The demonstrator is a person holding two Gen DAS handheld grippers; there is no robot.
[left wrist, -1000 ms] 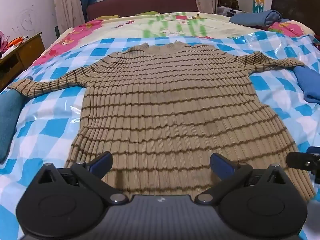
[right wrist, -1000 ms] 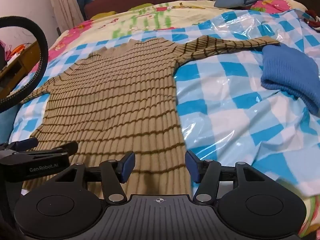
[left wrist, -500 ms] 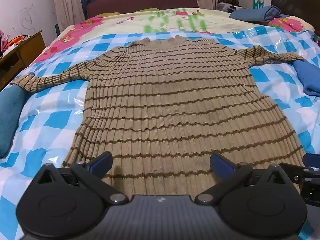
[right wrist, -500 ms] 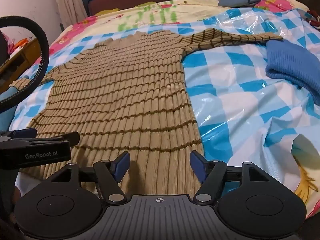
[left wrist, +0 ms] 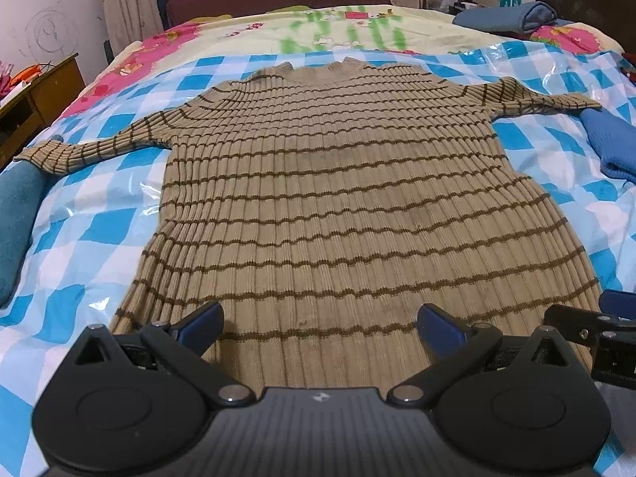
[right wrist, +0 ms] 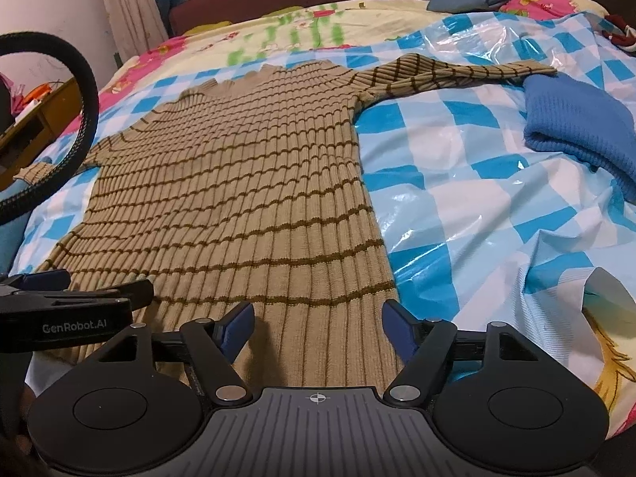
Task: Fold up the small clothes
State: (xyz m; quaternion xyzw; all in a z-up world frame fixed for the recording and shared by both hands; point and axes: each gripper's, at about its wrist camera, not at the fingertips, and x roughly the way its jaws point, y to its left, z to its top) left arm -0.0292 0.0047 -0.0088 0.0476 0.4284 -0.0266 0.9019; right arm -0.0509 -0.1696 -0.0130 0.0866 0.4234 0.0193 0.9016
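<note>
Jaws of the right tool point(right wrist: 318, 332) have just been opening wide above the hem of the sweater point(right wrist: 238, 198) spread flat on the bed point(right wrist: 457, 218), nothing gripped; left tool point(left wrist: 320, 328) likewise spread and empty, so folding has not begun.

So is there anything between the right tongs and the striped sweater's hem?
Nothing visible. The right tongs stand open, having just widened, directly over the hem of the striped sweater, with only bare knit between the pads.
</note>
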